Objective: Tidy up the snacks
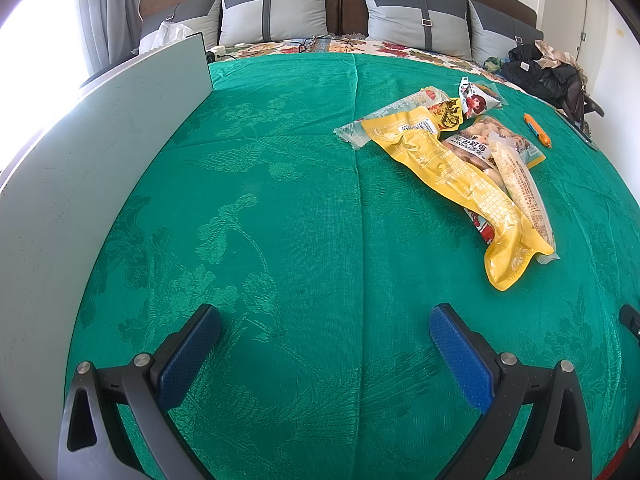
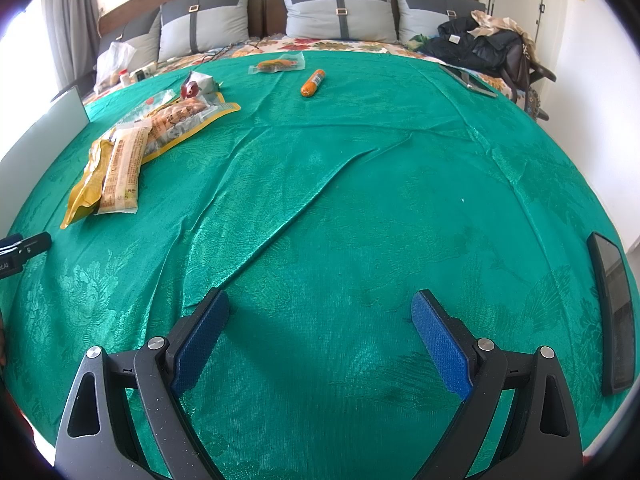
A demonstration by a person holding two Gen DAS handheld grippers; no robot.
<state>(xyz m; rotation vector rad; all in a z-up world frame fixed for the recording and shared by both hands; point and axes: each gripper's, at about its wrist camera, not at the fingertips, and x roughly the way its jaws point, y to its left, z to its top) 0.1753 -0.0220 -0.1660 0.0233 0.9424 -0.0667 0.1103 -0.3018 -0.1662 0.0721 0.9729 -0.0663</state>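
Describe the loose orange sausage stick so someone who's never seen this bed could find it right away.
Start at the bed's green patterned cloth and look toward the grey pillows. The small orange sausage stick lies alone on the cloth, just in front of a clear flat packet. Unlike the heaped yellow and clear snack bags to its left, it is a bare, rounded tube touching nothing else.

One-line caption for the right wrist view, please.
Open right claw hovers empty over green bedspread; snack pile far left, orange sausage beyond.

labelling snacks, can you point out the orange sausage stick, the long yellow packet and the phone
orange sausage stick [image 2: 312, 83], right wrist view, middle of the stick
long yellow packet [image 1: 452, 168], left wrist view, middle of its printed face
phone [image 2: 614, 316], right wrist view, centre of the dark screen
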